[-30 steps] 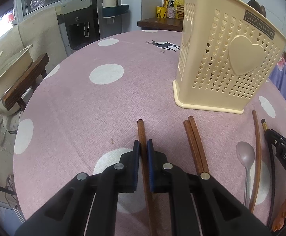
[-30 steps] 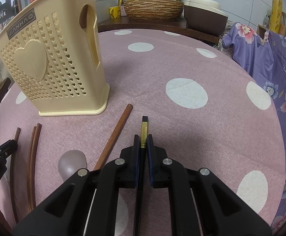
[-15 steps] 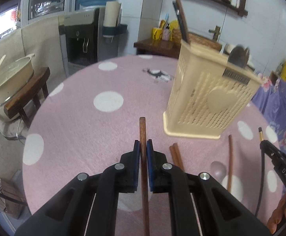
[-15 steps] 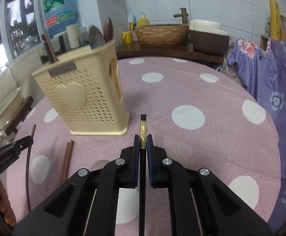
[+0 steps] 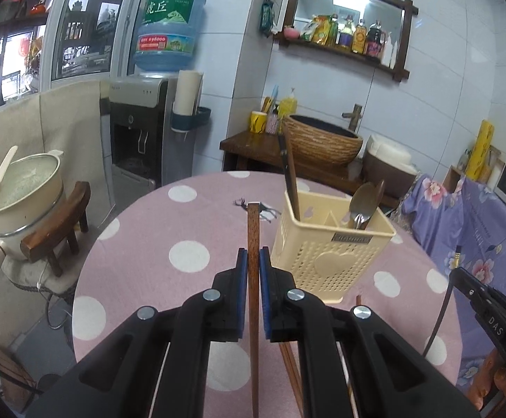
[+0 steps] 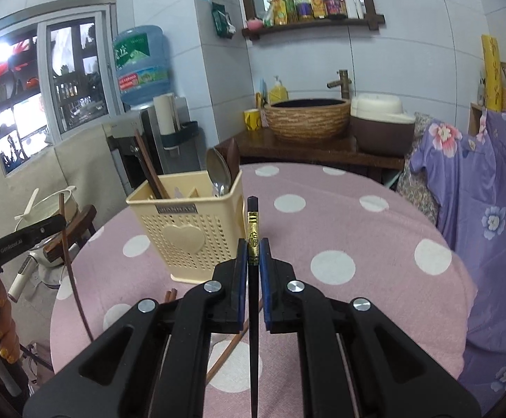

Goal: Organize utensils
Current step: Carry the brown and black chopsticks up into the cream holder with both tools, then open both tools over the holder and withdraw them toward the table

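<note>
The step in hand is judged to be the carrying of two chopsticks to the holder; the left gripper is clamped on a brown wooden chopstick, and the right gripper is clamped on a black chopstick with a gold band; both sticks are held clear of the table, tips pointing forward; the cream utensil holder stands upright on the table, just right of the left gripper and just left of the right gripper; its compartments already contain dark chopsticks on one side and spoons on the other

The next move is judged to call for each stick to be tipped towards upright above the chopstick compartment and lowered past the rim before the jaws are released; contact between the two grippers over the narrow opening is a risk; further wooden chopsticks are left lying on the table near the holder base, so the task is judged unfinished

The table is round and covered by a pink cloth with white dots; behind it are seen a water dispenser with a blue bottle, a woven basin on a dark counter, a wall shelf of bottles, a pot on a stool, and purple floral fabric at the right
</note>
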### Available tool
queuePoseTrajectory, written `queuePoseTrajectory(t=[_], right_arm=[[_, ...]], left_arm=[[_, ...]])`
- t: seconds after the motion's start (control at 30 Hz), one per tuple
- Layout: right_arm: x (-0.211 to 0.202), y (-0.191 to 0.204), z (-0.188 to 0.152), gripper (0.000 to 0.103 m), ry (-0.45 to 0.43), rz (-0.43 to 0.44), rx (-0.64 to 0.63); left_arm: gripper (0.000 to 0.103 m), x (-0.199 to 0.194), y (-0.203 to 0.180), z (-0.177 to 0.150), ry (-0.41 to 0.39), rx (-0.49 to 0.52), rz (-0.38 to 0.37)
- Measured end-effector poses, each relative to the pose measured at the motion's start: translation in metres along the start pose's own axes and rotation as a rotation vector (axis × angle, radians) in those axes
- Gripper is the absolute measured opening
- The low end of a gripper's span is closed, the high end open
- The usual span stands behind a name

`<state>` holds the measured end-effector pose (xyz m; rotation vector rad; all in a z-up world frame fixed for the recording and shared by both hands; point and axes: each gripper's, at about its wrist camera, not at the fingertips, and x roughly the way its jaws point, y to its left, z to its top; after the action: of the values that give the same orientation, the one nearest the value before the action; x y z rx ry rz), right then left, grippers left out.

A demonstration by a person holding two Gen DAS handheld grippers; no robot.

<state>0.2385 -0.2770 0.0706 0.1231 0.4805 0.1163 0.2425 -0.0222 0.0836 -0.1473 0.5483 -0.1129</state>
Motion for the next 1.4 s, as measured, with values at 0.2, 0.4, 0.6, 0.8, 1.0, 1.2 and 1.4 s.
queuePoseTrajectory(t=[0.2,0.4,0.6,0.8,1.0,1.2,1.4], right_arm=[[-0.008,0.005,0.009,0.008,-0.017,0.006,-0.017],[-0.008,0.007,0.013,0.008,-0.012,0.015,-0.018],[-0.009,0.008,0.021,0.008,-0.011,0.034,-0.018],[-0.010,0.013,0.046,0.008,-0.019,0.086,-0.013],[-0.026,0.028,0.107,0.008,-0.076,0.153,-0.039],[-0.030,0.048,0.168,0.008,-0.138,0.140,-0.066],[-0.016,0.065,0.196,0.008,-0.177,0.084,-0.090]], left_arm=[[0.008,-0.008,-0.001,0.010,-0.042,0.008,-0.004],[0.008,-0.008,0.003,0.015,-0.044,0.001,-0.009],[0.008,-0.014,0.004,0.021,-0.057,0.005,-0.020],[0.008,-0.019,0.000,0.041,-0.050,0.020,-0.083],[0.008,-0.038,-0.010,0.089,-0.049,0.072,-0.175],[0.008,-0.052,-0.030,0.140,-0.124,0.074,-0.189],[0.008,-0.036,-0.042,0.169,-0.177,0.045,-0.141]])
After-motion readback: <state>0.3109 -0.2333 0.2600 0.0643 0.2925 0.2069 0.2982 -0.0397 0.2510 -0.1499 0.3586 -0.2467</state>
